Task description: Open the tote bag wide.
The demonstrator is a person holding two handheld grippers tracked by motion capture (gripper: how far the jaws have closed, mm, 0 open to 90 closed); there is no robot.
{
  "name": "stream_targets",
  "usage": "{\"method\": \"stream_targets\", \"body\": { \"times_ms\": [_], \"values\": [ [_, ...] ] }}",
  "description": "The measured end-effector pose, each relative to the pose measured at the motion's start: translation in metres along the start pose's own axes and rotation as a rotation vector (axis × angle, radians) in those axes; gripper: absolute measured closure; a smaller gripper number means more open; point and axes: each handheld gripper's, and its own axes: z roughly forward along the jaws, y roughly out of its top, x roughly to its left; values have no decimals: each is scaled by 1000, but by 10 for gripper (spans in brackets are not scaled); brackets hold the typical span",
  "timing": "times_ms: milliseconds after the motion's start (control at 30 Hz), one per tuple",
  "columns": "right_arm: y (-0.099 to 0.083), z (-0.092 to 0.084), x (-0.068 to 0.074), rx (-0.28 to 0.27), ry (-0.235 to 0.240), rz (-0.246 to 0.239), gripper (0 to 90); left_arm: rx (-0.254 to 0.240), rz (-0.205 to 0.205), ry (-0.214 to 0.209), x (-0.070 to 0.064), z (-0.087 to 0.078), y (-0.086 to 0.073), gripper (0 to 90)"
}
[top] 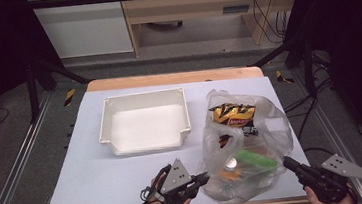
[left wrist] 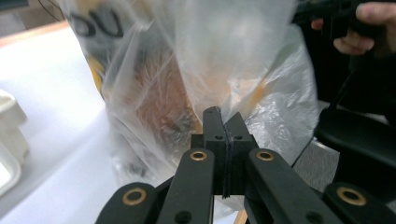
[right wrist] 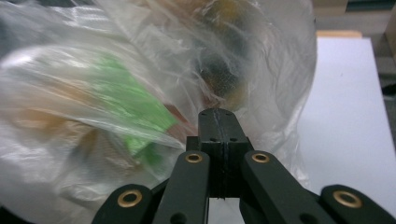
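lab: framed test table point(top: 96, 185), loose cables point(top: 266, 18)

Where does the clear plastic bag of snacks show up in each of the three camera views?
High view: the clear plastic bag lies right of centre on the table, between both grippers.
Left gripper view: it fills the upper middle, just beyond the shut jaws.
Right gripper view: it spreads across the left and centre, ahead of the shut jaws.
Shared landmark: the green packet inside the bag, also in the right gripper view.

Black hand-held gripper point(top: 204, 178), brass rivets
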Motion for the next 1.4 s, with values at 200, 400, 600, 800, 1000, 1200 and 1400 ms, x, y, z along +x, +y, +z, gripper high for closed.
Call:
{"method": "stream_targets", "body": {
  "times_ms": [200,400,600,800,1000,1200,1400],
  "values": [
    [-9,12,-5,60,-18,10,900,58,-17,-6,2,19,-17,900],
    [-13,21,-6,96,-48,10,900,104,-27,0,6,39,-31,900],
    [-15,26,-2,116,-68,-7,900,112,-22,2,6,47,-36,880],
    [2,7,1,-6,-64,-44,795,8,-23,54,13,16,-29,530],
    [23,-2,11,-92,-53,-90,641,-86,-28,96,21,-18,-19,323],
    [50,10,24,-133,-17,-127,474,-178,-43,120,28,-39,9,235],
    [64,40,41,-118,-36,-202,346,-253,-37,105,21,-39,46,204]
  ]
}}
